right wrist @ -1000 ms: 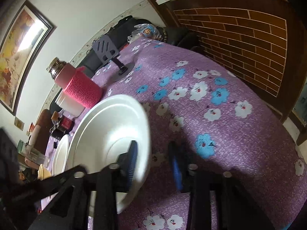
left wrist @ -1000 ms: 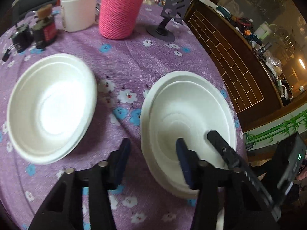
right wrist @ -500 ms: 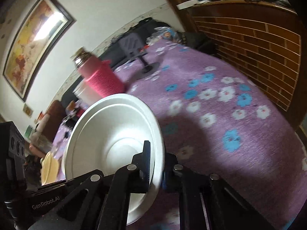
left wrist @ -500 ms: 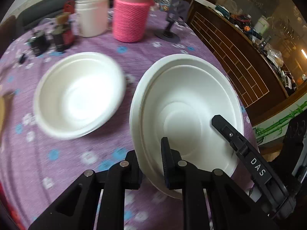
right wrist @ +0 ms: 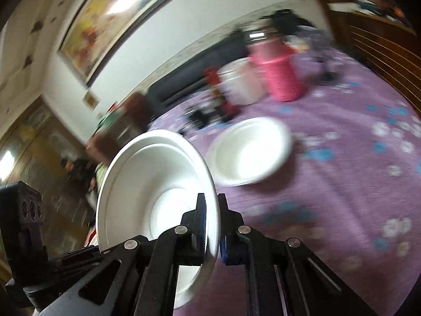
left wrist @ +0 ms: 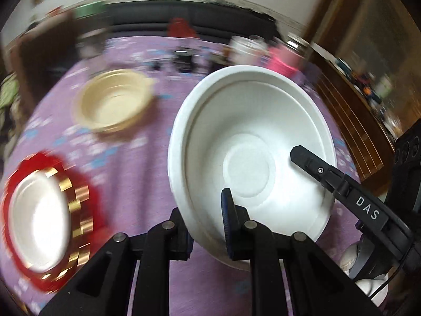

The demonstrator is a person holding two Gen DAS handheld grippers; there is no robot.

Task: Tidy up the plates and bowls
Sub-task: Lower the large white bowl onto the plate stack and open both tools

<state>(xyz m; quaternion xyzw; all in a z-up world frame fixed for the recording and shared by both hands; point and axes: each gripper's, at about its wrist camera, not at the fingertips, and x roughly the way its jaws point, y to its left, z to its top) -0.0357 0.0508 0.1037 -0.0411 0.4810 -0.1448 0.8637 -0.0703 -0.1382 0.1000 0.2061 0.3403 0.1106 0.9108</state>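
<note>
You're gripping the white bowl by opposite rims, left hand-held gripper and right hand-held gripper both clenched; keep it level while carrying over the bench.

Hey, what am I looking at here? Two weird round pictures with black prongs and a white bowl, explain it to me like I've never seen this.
No robot: a person holds a two-fingered black tool in each hand, and a fisheye camera on each looks along its fingers. In the left view, the left tool pinches the rim of a white foam bowl. In the right view, the right tool pinches the same bowl's opposite rim. On the purple flowered tablecloth lie a cream bowl, a red-and-gold plate and another white bowl.
</note>
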